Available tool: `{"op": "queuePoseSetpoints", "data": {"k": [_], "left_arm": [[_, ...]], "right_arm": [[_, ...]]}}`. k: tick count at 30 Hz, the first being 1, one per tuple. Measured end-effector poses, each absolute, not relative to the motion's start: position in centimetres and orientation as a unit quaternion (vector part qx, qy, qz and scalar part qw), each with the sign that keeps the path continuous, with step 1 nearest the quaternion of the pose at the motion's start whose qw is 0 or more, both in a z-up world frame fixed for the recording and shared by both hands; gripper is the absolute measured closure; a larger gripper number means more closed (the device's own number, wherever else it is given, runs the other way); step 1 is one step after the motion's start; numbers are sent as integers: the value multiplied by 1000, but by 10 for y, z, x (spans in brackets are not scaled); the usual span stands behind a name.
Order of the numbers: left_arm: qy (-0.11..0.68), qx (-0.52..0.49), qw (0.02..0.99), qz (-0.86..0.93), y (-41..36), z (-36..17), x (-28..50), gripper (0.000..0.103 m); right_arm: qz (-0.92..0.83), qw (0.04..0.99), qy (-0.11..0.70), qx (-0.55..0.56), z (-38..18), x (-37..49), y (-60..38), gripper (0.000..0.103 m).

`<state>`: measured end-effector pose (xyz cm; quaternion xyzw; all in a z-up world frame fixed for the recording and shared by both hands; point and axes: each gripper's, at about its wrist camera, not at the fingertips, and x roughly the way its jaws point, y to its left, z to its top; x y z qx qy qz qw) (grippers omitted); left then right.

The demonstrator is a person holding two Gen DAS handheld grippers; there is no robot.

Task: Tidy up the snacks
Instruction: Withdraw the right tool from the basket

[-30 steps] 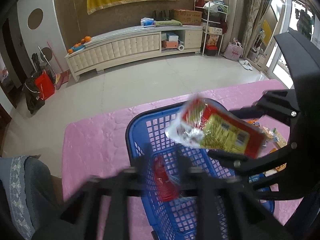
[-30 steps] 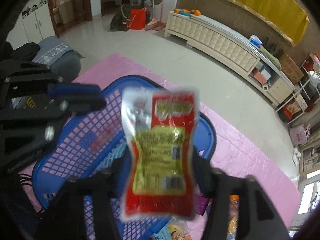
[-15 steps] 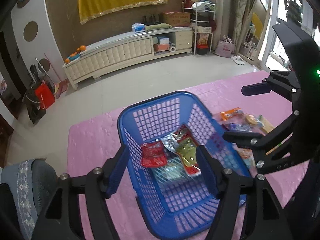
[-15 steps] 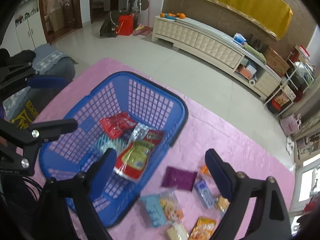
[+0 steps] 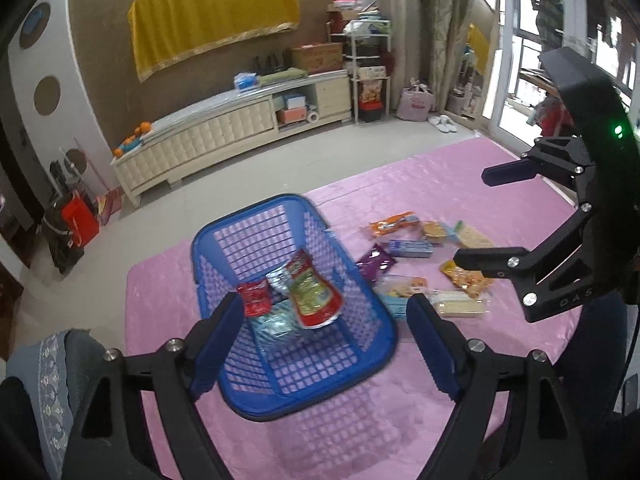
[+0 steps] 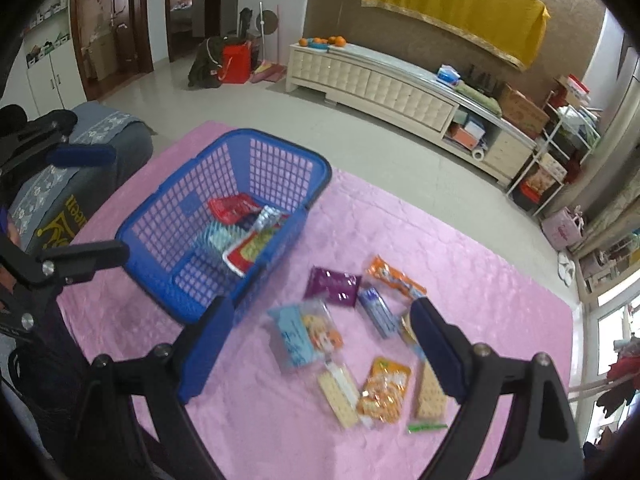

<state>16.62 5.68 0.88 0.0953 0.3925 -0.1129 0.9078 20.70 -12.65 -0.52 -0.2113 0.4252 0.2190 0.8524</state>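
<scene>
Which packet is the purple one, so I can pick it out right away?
Find the blue basket on the pink cloth. Beside its near corner lies a cluster of loose snacks. The purple packet is the one closest to the basket, the only dark purple wrapper there.

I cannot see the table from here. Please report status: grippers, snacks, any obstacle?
Left gripper opening, empty; right gripper open, empty. Blue basket holds some packets; others lie loose on the pink cloth, purple packet nearest. Nothing in the way.
</scene>
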Motion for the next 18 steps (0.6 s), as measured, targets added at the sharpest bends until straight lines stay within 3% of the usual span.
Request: {"op": "queuePoseSetpoints", "data": {"k": [18], "left_arm": [[405, 120, 896, -139, -25, -25, 156, 21]], "right_arm": [[204, 859, 431, -187, -35, 167, -211, 11]]}}
